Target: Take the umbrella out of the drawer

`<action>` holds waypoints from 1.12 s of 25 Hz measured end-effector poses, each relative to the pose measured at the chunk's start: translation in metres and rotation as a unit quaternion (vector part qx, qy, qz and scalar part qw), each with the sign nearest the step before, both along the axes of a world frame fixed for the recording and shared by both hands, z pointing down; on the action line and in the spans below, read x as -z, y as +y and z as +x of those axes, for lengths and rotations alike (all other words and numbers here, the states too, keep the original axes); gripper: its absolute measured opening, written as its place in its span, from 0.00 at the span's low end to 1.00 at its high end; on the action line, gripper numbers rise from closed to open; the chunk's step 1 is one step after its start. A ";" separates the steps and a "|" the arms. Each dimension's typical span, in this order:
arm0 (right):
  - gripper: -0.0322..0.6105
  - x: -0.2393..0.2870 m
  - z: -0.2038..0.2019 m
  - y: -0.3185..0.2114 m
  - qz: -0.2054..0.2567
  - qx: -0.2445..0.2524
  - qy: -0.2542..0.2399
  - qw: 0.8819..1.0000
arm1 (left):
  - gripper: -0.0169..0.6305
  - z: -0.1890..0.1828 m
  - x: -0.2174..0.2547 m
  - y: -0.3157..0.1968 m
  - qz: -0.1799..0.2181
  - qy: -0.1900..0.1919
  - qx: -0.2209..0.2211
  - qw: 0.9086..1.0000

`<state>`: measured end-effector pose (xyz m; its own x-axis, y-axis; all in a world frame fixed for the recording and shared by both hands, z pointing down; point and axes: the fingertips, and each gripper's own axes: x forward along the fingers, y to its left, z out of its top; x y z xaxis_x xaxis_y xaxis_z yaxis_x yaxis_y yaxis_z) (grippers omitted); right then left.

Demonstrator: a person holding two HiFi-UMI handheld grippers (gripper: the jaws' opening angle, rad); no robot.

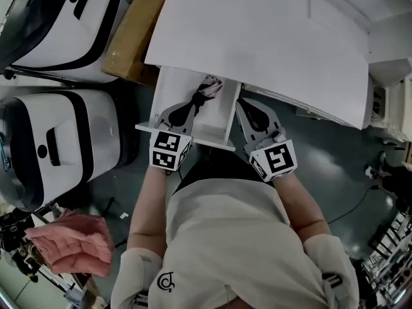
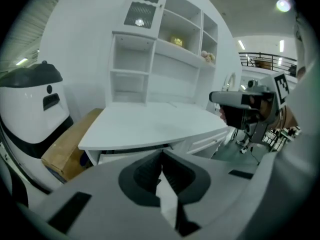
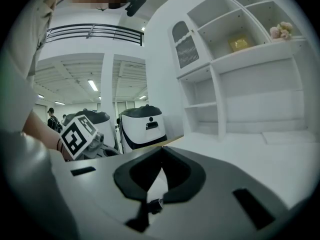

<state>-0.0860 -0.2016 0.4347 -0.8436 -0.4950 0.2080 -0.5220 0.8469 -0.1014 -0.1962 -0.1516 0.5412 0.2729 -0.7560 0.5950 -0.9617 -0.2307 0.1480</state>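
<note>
**Grippers shut at the open drawer, umbrella inside**

Shirt (image 1: 225, 237) in white fills the near edge of the head view, with both bare forearms reaching forward from it. A pink cloth (image 1: 71, 240) lies on the dark floor (image 1: 335, 166) at the person's left.

Just ahead of the forearms sit the two marker cubes. The left gripper (image 1: 188, 108) points into the open drawer (image 1: 212, 134). In its own view its dark pads meet at the tips with nothing held between them (image 2: 161, 156). The right gripper (image 1: 248, 108) hangs just outside the drawer's right wall. Its jaws are likewise together and empty in its own view (image 3: 161, 164).

The drawer is pulled out toward the person, white inside. The umbrella (image 1: 205, 94) lies in it toward the back, a dark folded shape partly under the edge of the desk top (image 1: 270, 44). The left gripper's tips are near it, and I cannot tell whether they touch it.

Beyond the drawer the white desk top spreads wide and bare. At its back stands a white shelf unit (image 2: 150, 59), with a small yellow thing (image 3: 240, 44) on an upper shelf.

A cardboard box (image 1: 132, 37) stands on the floor against the desk's left side. Left of it are two white machines with black trim, one nearer (image 1: 51, 140) and one farther (image 1: 61, 24).
</note>
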 end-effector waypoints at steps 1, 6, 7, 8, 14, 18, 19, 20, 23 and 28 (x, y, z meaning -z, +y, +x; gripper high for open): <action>0.06 -0.002 -0.001 -0.005 0.000 0.003 -0.001 1.000 | 0.05 0.000 -0.009 -0.006 -0.013 -0.006 -0.010 1.000; 0.06 -0.013 -0.004 -0.025 -0.005 -0.007 -0.006 1.000 | 0.12 0.006 -0.056 -0.031 -0.065 -0.019 -0.063 0.996; 0.06 -0.015 -0.004 -0.029 -0.008 -0.011 -0.007 1.000 | 0.17 0.007 -0.067 -0.033 -0.079 -0.019 -0.073 0.994; 0.06 -0.018 -0.004 -0.032 -0.010 -0.016 -0.007 1.000 | 0.22 0.008 -0.078 -0.035 -0.095 -0.018 -0.082 0.992; 0.06 -0.033 0.001 -0.043 -0.030 -0.061 0.007 0.998 | 0.46 0.016 -0.141 -0.033 -0.179 -0.003 -0.132 0.975; 0.06 -0.046 0.006 -0.042 -0.044 -0.086 0.016 0.995 | 0.56 0.018 -0.185 -0.026 -0.226 -0.009 -0.152 0.962; 0.06 -0.050 0.007 -0.042 -0.047 -0.091 0.020 0.995 | 0.56 0.019 -0.195 -0.026 -0.235 -0.011 -0.157 0.959; 0.06 -0.053 0.008 -0.041 -0.049 -0.095 0.023 0.994 | 0.56 0.020 -0.204 -0.027 -0.243 -0.013 -0.160 0.957; 0.06 -0.058 0.014 -0.043 -0.051 -0.108 0.023 0.993 | 0.58 0.021 -0.226 -0.030 -0.261 -0.024 -0.164 0.951; 0.06 -0.067 0.024 -0.049 -0.056 -0.135 0.021 0.989 | 0.59 0.014 -0.253 -0.034 -0.299 -0.047 -0.160 0.940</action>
<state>-0.0620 -0.2506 0.5021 -0.6731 -0.6729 0.3067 -0.7333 0.6609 -0.1595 -0.1826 -0.1852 0.7940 0.3545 -0.1678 0.9199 -0.8729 -0.4121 0.2612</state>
